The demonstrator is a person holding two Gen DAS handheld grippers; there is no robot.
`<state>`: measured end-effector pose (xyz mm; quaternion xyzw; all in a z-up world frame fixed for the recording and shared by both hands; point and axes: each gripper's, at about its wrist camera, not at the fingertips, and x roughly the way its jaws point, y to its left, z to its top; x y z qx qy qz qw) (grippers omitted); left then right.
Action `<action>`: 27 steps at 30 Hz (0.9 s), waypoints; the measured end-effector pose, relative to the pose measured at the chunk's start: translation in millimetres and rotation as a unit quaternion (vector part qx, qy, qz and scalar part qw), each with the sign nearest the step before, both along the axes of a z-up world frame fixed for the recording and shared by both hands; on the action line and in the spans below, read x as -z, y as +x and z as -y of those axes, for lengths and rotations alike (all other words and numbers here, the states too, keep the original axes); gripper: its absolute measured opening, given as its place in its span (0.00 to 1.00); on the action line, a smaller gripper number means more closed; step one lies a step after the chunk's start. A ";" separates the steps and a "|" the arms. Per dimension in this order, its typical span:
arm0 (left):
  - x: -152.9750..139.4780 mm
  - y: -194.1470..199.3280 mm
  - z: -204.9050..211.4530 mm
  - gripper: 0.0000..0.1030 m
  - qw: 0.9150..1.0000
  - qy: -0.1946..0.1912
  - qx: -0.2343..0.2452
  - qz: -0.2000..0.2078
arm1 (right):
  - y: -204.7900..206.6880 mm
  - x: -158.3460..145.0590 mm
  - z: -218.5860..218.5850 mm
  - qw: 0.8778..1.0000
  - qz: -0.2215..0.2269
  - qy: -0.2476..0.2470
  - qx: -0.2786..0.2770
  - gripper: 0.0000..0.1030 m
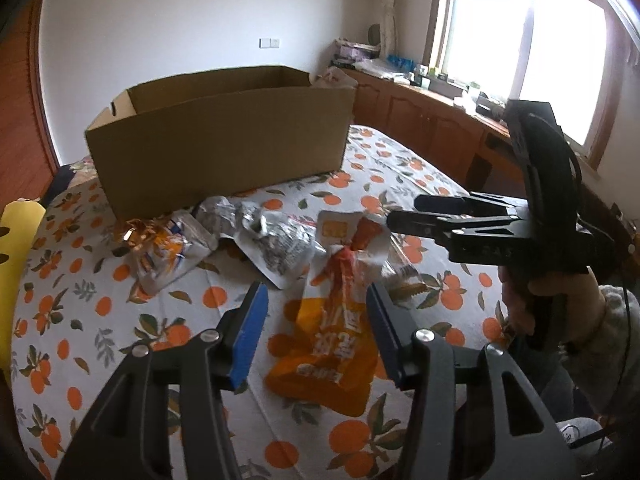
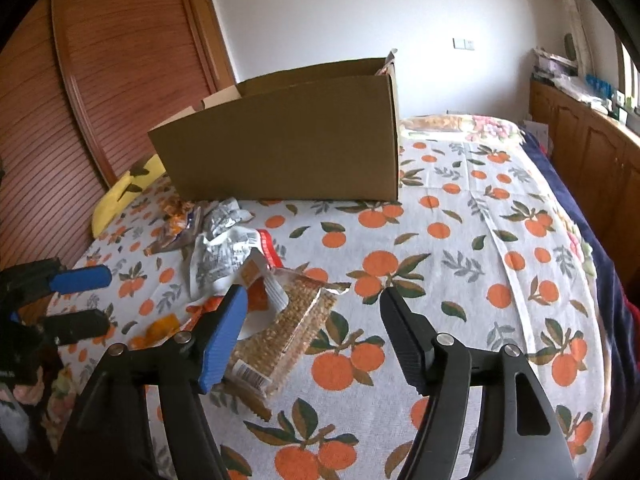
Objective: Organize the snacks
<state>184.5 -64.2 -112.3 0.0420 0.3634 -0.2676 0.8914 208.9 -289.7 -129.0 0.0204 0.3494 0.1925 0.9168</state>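
From my left gripper (image 1: pixel 316 300), jaws apart, the way ahead is blocked low by the orange packet (image 1: pixel 332 344) between the fingers and the silver packets (image 1: pixel 272 240) beyond. Past those the box (image 1: pixel 224 140) walls off the far side, its top open. My right gripper (image 1: pixel 404 210) hangs across on the right. The cloth (image 2: pixel 480 240) right of the biscuit pack (image 2: pixel 288 328) lies bare.

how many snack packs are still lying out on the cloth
5 visible: orange pouch under the left gripper, clear cracker pack by the right gripper, white-and-red packet, silver seed packet, orange-and-white bag nearest the box. Overlaps may hide more.
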 end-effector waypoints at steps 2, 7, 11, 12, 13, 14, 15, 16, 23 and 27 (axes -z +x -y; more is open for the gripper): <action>3.4 -0.8 5.7 0.50 1.000 0.005 0.007 -0.006 | 0.5 2.8 -1.8 1.000 -0.001 -0.004 -0.002 0.68; 10.6 -1.9 14.7 0.50 1.000 0.012 0.010 -0.017 | 0.4 7.0 -3.4 1.000 -0.002 -0.007 -0.003 0.68; 16.1 2.2 21.2 0.50 0.999 0.013 0.015 -0.028 | 0.3 8.2 -1.0 1.000 0.002 -0.003 -0.003 0.68; 17.0 2.7 23.8 0.50 0.999 0.015 0.017 -0.029 | 1.2 8.8 -0.8 1.000 0.000 -0.001 -0.002 0.68; 17.6 2.9 25.7 0.50 0.999 0.016 0.019 -0.030 | 2.0 9.5 0.0 1.000 -0.003 -0.001 0.002 0.68; 18.1 3.1 28.0 0.50 0.999 0.017 0.021 -0.030 | 2.0 10.0 0.9 1.000 -0.004 0.000 0.005 0.68; 18.9 3.6 30.9 0.51 0.999 0.018 0.024 -0.031 | 1.8 9.6 1.1 1.000 -0.002 -0.001 0.007 0.68; 20.0 4.0 33.2 0.51 0.999 0.019 0.027 -0.032 | 0.8 9.0 0.9 1.000 0.001 -0.002 0.008 0.68; 34.1 12.4 47.9 0.51 0.997 0.067 0.016 -0.032 | -5.4 6.8 -3.9 1.000 0.023 -0.015 0.004 0.68; 34.3 20.9 44.9 0.51 0.997 0.072 0.004 -0.032 | -6.6 6.9 -4.7 0.999 0.028 -0.017 0.002 0.68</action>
